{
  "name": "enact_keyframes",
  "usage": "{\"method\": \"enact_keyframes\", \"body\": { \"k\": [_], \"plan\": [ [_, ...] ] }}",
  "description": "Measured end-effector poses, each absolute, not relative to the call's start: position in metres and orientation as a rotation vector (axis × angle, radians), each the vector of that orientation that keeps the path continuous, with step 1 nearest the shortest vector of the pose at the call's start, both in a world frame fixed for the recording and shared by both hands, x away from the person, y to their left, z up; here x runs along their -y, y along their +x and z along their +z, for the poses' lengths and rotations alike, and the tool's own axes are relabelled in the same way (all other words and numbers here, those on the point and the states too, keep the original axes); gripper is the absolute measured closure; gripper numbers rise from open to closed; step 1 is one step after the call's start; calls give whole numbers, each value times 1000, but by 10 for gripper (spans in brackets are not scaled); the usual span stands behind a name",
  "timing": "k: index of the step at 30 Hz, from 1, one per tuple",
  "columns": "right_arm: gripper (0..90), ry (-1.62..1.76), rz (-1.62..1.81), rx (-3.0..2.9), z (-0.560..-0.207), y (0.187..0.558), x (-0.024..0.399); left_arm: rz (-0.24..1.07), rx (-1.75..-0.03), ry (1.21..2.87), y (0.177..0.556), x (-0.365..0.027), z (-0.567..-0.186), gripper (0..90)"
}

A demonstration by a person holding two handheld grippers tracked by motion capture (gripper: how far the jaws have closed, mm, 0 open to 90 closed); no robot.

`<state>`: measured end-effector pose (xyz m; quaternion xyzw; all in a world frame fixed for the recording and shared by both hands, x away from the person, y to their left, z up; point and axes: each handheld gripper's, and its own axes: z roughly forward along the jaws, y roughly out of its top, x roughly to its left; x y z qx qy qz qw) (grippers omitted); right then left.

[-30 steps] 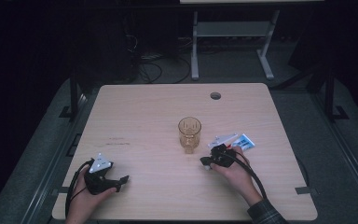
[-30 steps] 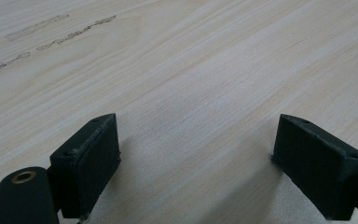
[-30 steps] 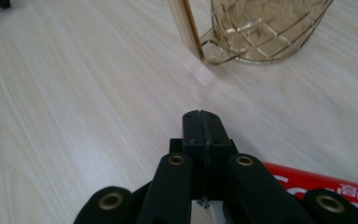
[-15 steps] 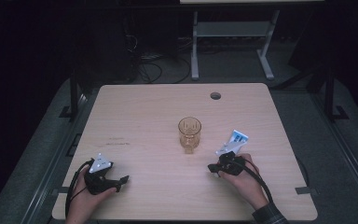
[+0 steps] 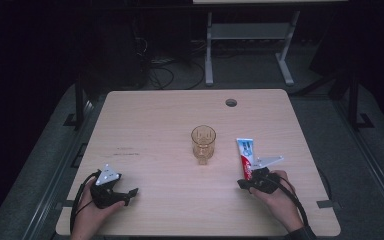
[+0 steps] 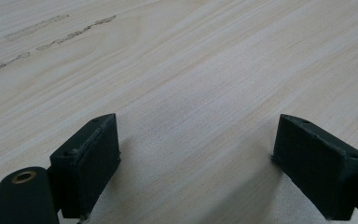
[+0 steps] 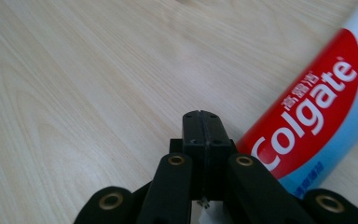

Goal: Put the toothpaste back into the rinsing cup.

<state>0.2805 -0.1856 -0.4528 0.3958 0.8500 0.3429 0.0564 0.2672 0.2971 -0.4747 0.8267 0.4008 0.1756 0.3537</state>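
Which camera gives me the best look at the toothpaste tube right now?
The right gripper view: the toothpaste tube is close, its Colgate lettering readable beside the shut jaws. The high view shows it small, lying flat right of the glass cup.

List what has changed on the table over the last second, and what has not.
The right gripper drew back from beside the amber glass toward the table's near edge. The Colgate toothpaste tube swung from lying crosswise to pointing away from the person. The right jaws are now closed, with the tube alongside them; whether they still pinch it I cannot tell. The left gripper, jaws open, and the glass stayed put.
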Motion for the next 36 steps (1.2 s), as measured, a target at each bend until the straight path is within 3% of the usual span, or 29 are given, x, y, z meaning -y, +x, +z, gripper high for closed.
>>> {"method": "enact_keyframes", "body": {
  "k": [22,36],
  "plan": [
    [896,1290,1020,-2491,-451,283,226,455,-1036,2134,267,-297,-475,134],
    [633,1193,1126,-2458,-432,285,220,455,-1036,2138,267,-297,-475,134]
  ]
}}
